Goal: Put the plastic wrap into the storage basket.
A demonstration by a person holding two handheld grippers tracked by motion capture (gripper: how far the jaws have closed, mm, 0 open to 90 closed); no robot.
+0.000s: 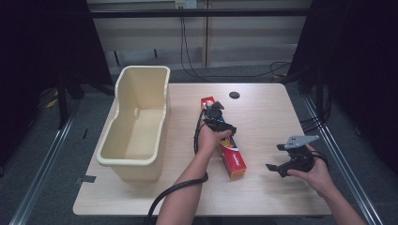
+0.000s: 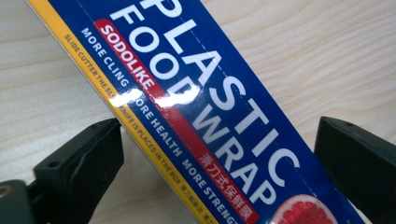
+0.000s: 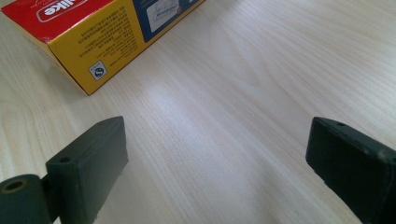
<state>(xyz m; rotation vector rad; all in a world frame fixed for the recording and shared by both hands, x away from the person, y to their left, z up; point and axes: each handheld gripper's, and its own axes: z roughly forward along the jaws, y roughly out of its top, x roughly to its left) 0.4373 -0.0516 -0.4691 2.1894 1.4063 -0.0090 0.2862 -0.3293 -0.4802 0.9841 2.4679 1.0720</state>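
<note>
Light wood surface (image 1: 263, 122), dark curtained surround, cables seen on floor beyond far edge. Cream plastic tub (image 1: 136, 124) set along left edge. Plastic wrap box (image 1: 224, 140) laid lengthwise near surface centre, one end toward far edge, other toward near edge. Left gripper (image 1: 217, 117) held over box; jaws spread, box seen between them in left gripper view (image 2: 205, 116), contact not discernible. Right gripper (image 1: 279, 157) held near right edge, well apart from box; jaws spread over bare wood, nothing gripped.
</note>
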